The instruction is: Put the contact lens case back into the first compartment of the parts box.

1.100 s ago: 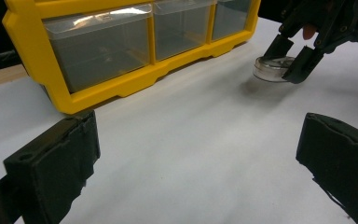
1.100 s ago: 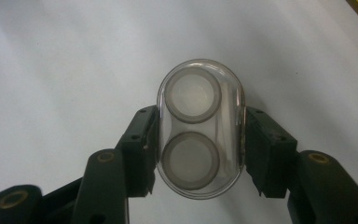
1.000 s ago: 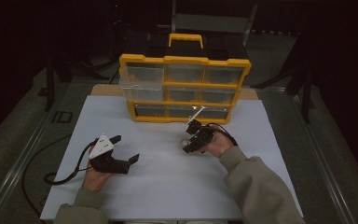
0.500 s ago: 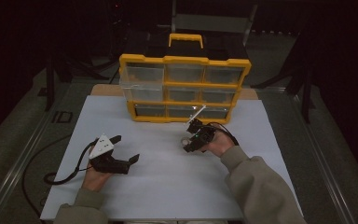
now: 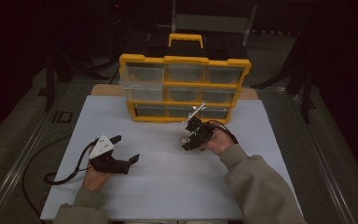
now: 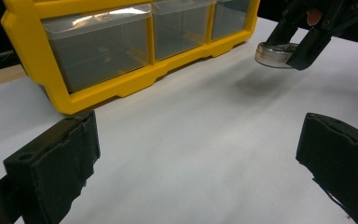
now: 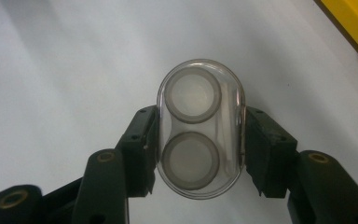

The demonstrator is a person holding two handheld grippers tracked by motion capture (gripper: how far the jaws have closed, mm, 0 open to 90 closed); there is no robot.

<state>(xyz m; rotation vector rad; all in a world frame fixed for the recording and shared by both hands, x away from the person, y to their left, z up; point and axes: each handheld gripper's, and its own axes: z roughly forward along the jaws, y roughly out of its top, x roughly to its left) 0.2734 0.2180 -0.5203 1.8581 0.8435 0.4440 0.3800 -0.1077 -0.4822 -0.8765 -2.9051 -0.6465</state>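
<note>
A clear oval case (image 7: 199,126) with two round rings inside sits between the black jaws of my right gripper (image 7: 199,140), which is shut on its long sides. In the high view my right gripper (image 5: 189,139) holds the case (image 5: 184,138) just above the white table, in front of the yellow drawer organizer (image 5: 184,60). The left gripper view shows the case (image 6: 275,53) hanging a little above the table in that gripper (image 6: 298,44). My left gripper (image 5: 126,149) rests on the table at the left, jaws wide open (image 6: 205,154) with nothing between them.
The organizer (image 6: 121,88) has three rows of clear drawers and a black top with a yellow handle (image 5: 185,39). Its top-left drawer (image 5: 142,77) is pulled out a little. The white table (image 5: 168,186) is bare in front of both hands. A cable (image 5: 60,175) trails off the left gripper.
</note>
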